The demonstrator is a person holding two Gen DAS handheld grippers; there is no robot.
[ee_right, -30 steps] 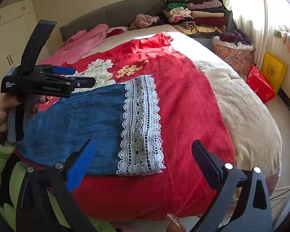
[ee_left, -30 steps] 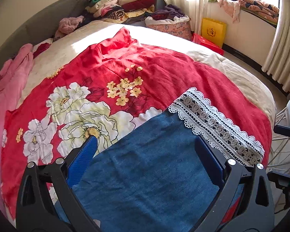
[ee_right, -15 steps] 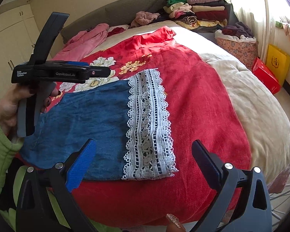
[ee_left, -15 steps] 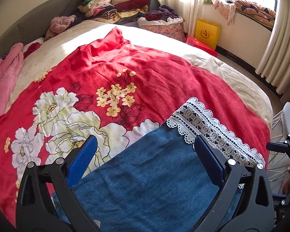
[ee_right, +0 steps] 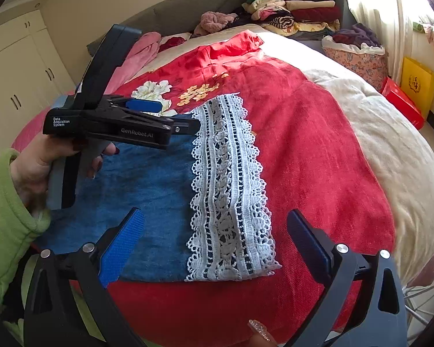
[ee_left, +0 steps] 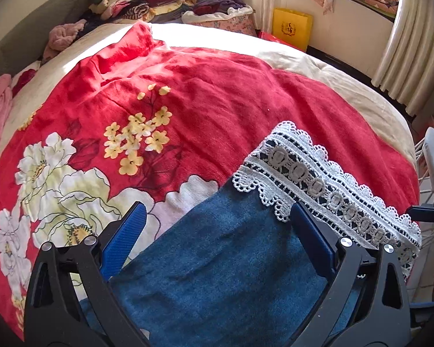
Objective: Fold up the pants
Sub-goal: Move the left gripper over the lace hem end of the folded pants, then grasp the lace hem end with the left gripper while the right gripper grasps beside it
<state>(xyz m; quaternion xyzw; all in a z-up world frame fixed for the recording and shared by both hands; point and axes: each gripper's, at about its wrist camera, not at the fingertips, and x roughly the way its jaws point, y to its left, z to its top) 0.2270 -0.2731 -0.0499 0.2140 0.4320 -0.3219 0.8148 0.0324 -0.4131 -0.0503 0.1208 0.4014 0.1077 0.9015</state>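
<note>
The pants (ee_right: 147, 202) lay flat mid-frame on the red blanket (ee_right: 318, 150), presumably for folding, while the left gripper (ee_left: 214, 240) and right gripper (ee_right: 217, 243) hovered above, tongs apart, gripping nothing.

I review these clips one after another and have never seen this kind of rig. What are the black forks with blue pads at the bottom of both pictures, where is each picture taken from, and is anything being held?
There is no robot here. A person holds a handheld two-finger gripper in each hand, and each gripper carries a wide-angle camera looking forward along its fingers. The forks are those fingers.

One picture looks out from the left gripper, the other from the right gripper. The right view also shows the left gripper from the side, gripped by a hand in a green sleeve.

On the bed lies a red floral blanket. On it are blue denim pants with a white lace hem, apparently lying flat.

Both grippers stand open above the pants and hold nothing. Stacked clothes sit at the far end of the bed.
</note>
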